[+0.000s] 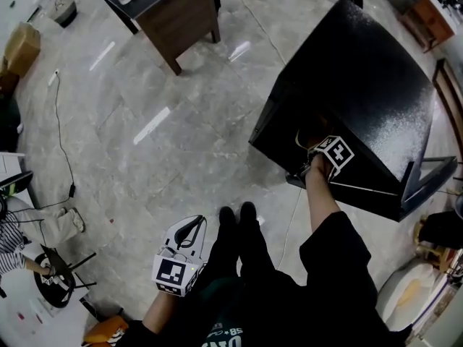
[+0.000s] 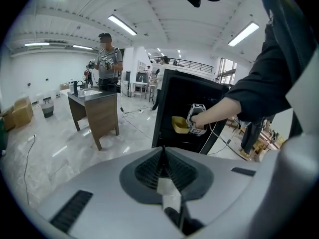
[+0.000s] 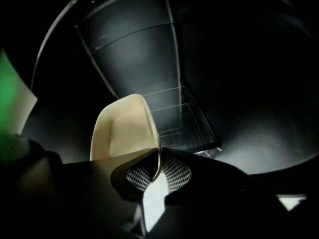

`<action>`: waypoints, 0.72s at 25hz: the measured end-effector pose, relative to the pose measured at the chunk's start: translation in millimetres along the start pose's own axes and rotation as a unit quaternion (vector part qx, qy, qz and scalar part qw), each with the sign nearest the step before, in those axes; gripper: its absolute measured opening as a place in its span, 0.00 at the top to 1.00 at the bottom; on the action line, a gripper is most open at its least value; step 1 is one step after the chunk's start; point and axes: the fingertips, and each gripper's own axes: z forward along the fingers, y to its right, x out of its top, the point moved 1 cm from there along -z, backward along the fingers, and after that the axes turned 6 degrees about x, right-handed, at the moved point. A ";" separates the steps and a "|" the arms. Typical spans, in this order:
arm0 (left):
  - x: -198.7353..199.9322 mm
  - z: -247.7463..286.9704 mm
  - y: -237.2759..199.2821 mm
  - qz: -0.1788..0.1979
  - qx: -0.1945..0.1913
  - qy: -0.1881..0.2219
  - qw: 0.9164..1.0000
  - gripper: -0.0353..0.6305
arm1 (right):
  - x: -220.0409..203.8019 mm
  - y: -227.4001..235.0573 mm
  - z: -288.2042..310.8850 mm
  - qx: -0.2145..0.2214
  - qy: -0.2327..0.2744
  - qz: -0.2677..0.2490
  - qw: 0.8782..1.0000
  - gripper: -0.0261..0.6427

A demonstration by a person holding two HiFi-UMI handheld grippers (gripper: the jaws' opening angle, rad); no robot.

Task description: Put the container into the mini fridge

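Observation:
The black mini fridge point(image 1: 362, 85) stands on the floor at the right, its open front facing the person. My right gripper point(image 1: 318, 154) reaches into that opening, shut on the rim of a cream-yellow container point(image 3: 124, 128). In the right gripper view, the right gripper point(image 3: 158, 156) pinches the container wall, with the dark fridge interior and a clear shelf bin point(image 3: 184, 118) ahead. From the left gripper view the container point(image 2: 180, 124) shows at the fridge point(image 2: 184, 103) mouth. My left gripper point(image 1: 189, 231) hangs low by the person's legs, jaws shut with nothing between them point(image 2: 162, 151).
A brown wooden desk point(image 1: 181, 13) stands at the far side of the grey marble floor. A black cable point(image 1: 65, 143) trails along the left, near a seated person point(image 1: 22, 230) and a cardboard box point(image 1: 22, 45). A person point(image 2: 107, 59) stands behind the desk.

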 end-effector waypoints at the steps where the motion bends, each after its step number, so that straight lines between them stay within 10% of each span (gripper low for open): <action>1: -0.3 0.1 -0.1 0.001 0.000 -0.001 1.000 0.91 | 1.0 -0.2 1.4 0.002 0.001 0.003 1.000 0.90; 18: 7.3 8.9 3.4 0.000 -0.003 0.003 1.000 0.91 | 13.8 -5.3 5.4 0.019 0.038 0.007 0.999 0.90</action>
